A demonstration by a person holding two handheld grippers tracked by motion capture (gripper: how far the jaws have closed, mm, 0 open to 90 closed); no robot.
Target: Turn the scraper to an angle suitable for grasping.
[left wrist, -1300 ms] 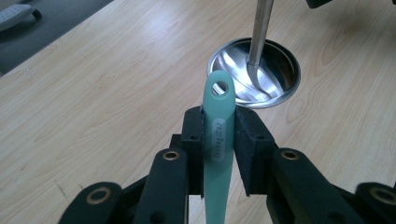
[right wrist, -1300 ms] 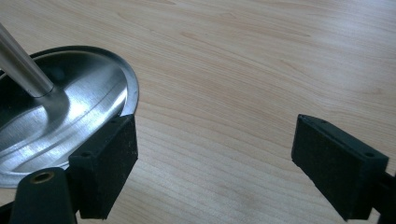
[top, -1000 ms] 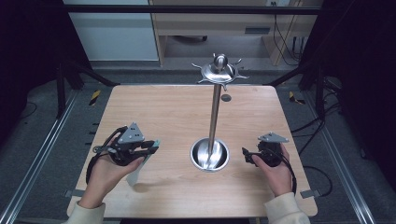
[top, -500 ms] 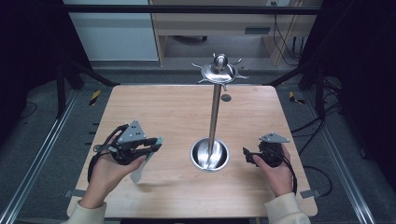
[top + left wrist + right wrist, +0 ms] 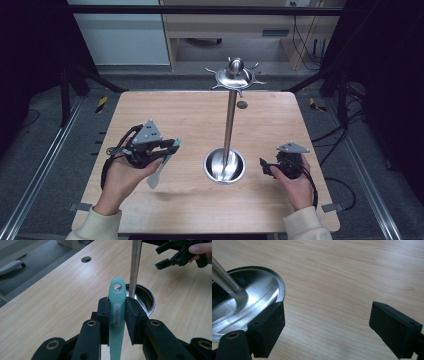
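Left gripper view: left claw (image 5: 117, 315) clamps mint utensil handle (image 5: 117, 312), hole-end toward stand pole (image 5: 135, 265).

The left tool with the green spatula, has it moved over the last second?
Yes, slightly. The left tool, shut on the green spatula, has drifted a little toward the metal stand's base, which stayed put.

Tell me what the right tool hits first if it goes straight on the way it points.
Probably the stand's steel base: the open right tool points at its rim. Depth is unclear, and bare table lies between the jaws.

Mint spatula (image 5: 117, 312) clamped upright, steel stand (image 5: 230, 120)
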